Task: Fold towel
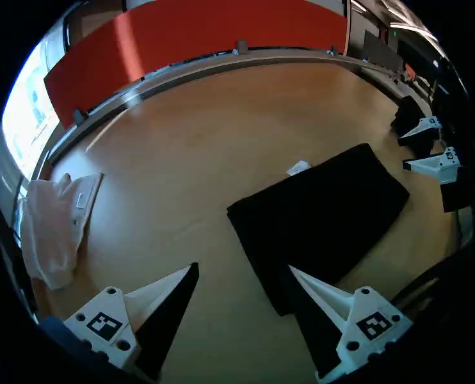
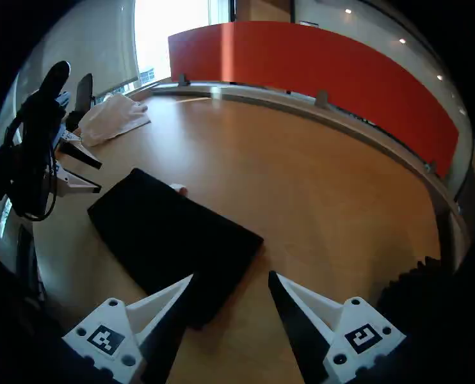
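A black towel [image 1: 321,214] lies flat on the wooden table [image 1: 193,160], folded into a rectangle, with a small white tag [image 1: 298,168] at its far edge. My left gripper [image 1: 244,275] is open above the table, its right finger over the towel's near corner. Farther off at the right edge is the right gripper [image 1: 429,147]. In the right gripper view the same towel [image 2: 173,240] lies left of centre, tag [image 2: 179,189] at its far edge. My right gripper [image 2: 231,281] is open with nothing between its fingers, its left finger over the towel's near end. The left gripper [image 2: 77,169] sits at the far left.
A crumpled white cloth [image 1: 52,224] lies near the table's left edge, also seen at the back left as the cloth [image 2: 112,115]. A red partition [image 1: 193,32] runs along the table's far side. Bare wood surrounds the towel.
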